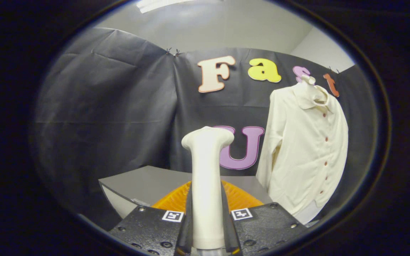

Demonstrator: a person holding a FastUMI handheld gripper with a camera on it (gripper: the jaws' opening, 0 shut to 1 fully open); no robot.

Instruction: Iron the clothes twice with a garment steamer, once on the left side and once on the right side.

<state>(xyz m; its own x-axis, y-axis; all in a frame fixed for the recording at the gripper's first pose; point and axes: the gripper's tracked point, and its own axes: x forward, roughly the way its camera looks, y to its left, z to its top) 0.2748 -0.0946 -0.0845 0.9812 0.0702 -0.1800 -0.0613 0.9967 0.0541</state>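
My gripper (207, 217) is shut on the handle of a white garment steamer (206, 167). The steamer stands upright between the fingers, and its head points up and a little right. A cream button-up shirt (306, 149) hangs on a hanger against the black cloth wall, to the right of the steamer and beyond the fingers. Its row of small red buttons runs down the front. The steamer head is apart from the shirt, with a gap between them.
A grey table (148, 183) lies below and beyond the fingers. An orange ribbed object (174, 201) sits on it just behind the steamer handle. The black cloth wall closes the space behind and to the left.
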